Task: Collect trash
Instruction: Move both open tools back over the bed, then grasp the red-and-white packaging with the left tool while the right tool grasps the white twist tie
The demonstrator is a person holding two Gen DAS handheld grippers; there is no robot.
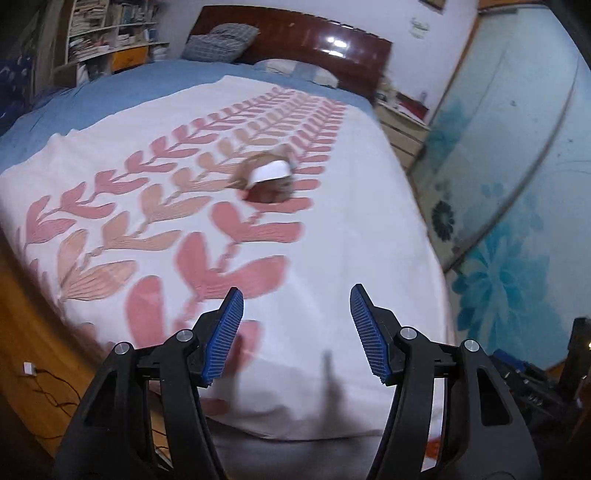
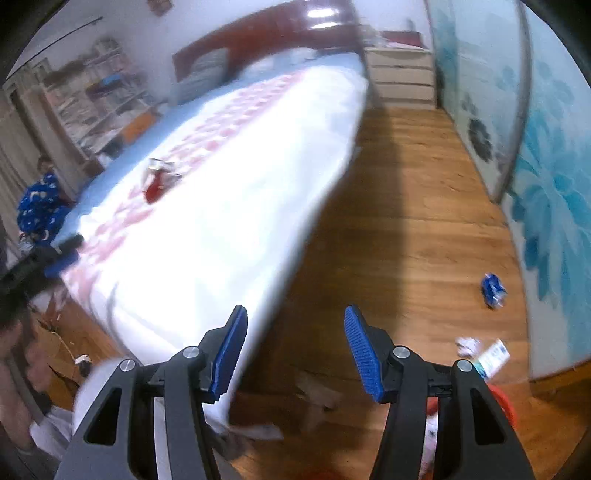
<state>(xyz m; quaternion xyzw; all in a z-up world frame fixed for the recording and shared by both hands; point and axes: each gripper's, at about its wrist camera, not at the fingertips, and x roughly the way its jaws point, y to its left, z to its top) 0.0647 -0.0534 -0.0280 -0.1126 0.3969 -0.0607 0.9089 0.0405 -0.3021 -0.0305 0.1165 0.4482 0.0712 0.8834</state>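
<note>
A brown and white wrapper (image 1: 267,177) lies in the middle of the white bedspread with a pink leaf pattern (image 1: 351,240); it also shows in the right wrist view (image 2: 159,179), looking red and silver. My left gripper (image 1: 295,332) is open and empty above the bed's foot, well short of the wrapper. My right gripper (image 2: 293,347) is open and empty over the bed's corner and the wooden floor (image 2: 406,240). On the floor lie a crumpled blue wrapper (image 2: 493,290), a white paper wad (image 2: 467,347) and a small white and blue carton (image 2: 495,358).
A red bin rim (image 2: 504,402) shows behind my right gripper. A dark headboard (image 1: 314,40), pillows, bookshelves (image 1: 107,33) and a drawer unit (image 2: 402,77) surround the bed. Blue floral wardrobe doors (image 2: 546,166) line the right. A person in blue (image 2: 40,206) sits at left.
</note>
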